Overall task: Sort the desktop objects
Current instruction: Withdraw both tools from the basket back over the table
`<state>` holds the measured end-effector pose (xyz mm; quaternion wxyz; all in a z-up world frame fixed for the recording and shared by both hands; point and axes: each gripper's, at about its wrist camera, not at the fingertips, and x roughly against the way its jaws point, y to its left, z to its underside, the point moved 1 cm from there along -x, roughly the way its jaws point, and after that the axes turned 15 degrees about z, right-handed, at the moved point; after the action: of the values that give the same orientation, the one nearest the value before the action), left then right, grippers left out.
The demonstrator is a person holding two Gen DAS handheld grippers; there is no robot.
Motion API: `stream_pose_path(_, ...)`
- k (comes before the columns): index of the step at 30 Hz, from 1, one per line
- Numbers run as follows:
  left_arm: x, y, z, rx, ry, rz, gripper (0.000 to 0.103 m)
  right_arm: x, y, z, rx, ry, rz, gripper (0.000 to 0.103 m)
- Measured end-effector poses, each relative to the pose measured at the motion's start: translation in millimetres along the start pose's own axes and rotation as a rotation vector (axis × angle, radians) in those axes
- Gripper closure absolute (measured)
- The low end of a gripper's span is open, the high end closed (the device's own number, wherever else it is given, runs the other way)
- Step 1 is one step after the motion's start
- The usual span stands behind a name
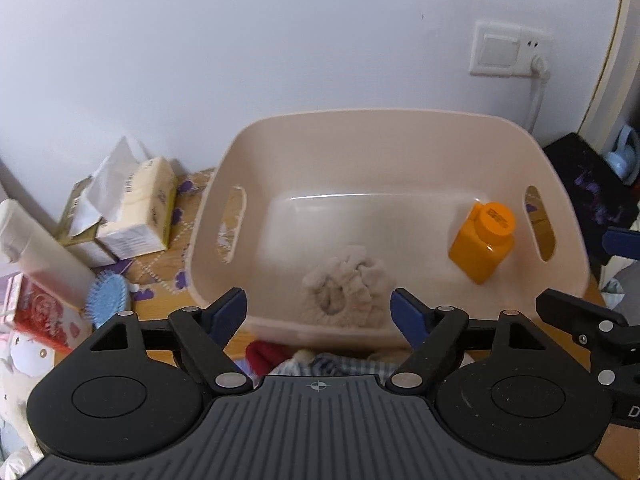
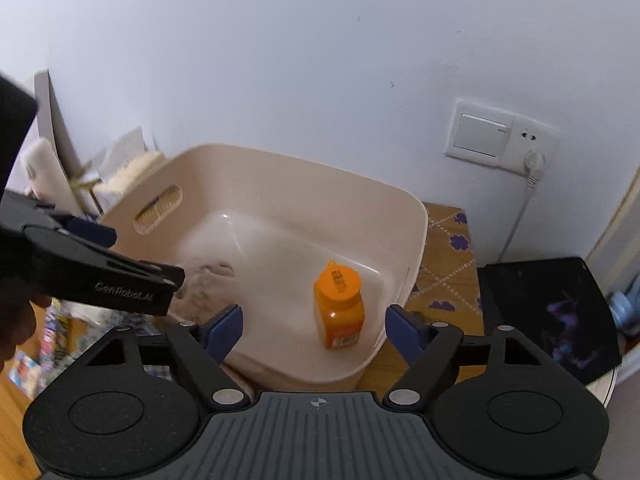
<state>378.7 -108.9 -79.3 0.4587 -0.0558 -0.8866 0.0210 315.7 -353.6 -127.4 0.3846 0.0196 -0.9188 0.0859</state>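
- Left gripper (image 1: 318,312): jaws spread wide, released, nothing between the blue pads (image 1: 226,314). It hangs over the near wall of the tub.
- Right gripper (image 2: 314,330): jaws likewise spread, released, pads clear of any object. The orange bottle is seen between the fingers but stands beyond them, untouched.
- Tub (image 1: 400,128): beige plastic, rounded corners, a slot handle in the left and the right wall. It sits on a patterned table cover (image 1: 160,268) close to the wall.
- Orange bottle (image 1: 482,242): inside the tub, at the right end near the right handle slot. Orange screw cap, label on the body. It looks upright from the right wrist view (image 2: 338,306); the left wrist view shows it leaning, which may be lens distortion.
- Fluffy beige item (image 1: 346,290): inside the tub, against the near wall, roughly midway along it; blurred, kind cannot be told. Well apart from the bottle.
- Tissue packs (image 1: 136,208): outside the tub, to its left, one with a sheet sticking up.
- Blue hairbrush (image 1: 108,298): left of the tub, near side, beside a red box (image 1: 42,316).
- Black pad (image 2: 548,316): right of the tub, off the table cover.
- Wall switch and socket (image 2: 500,138): on the far wall, right side, with a white plug in it.
- Cloth in red and checks (image 1: 280,356): just below the tub's near wall, partly hidden by the left gripper.
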Motion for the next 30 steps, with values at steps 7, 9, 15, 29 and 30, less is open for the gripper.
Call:
stream_pose_path(7, 57.1, 5.2, 38.4, -0.006, -0.049, 0.017, 0.021, 44.1, 11.4, 20.7, -0.002, -0.034, 0.007, 0.012)
stream_pose_path(9, 69.7, 5.0, 52.9, -0.030, -0.051, 0.017, 0.021, 55.5, 15.5, 28.8, 0.002, -0.032, 0.003, 0.006)
stream_pose_path(15, 101.3, 3.1, 97.4, -0.087, -0.052, 0.016, 0.021, 84.5, 30.6, 57.1, 0.034, -0.015, -0.006, 0.000)
stream_pose_path(29, 147.8, 21.1, 170.8, -0.043, -0.074, 0.059, 0.020, 128.9, 58.3, 99.8, 0.037, -0.021, -0.009, 0.000)
stream_pose_path(30, 148.9, 24.0, 174.2, -0.032, -0.072, 0.064, 0.020, 130.2, 60.3, 102.9, 0.038, -0.021, -0.004, 0.000)
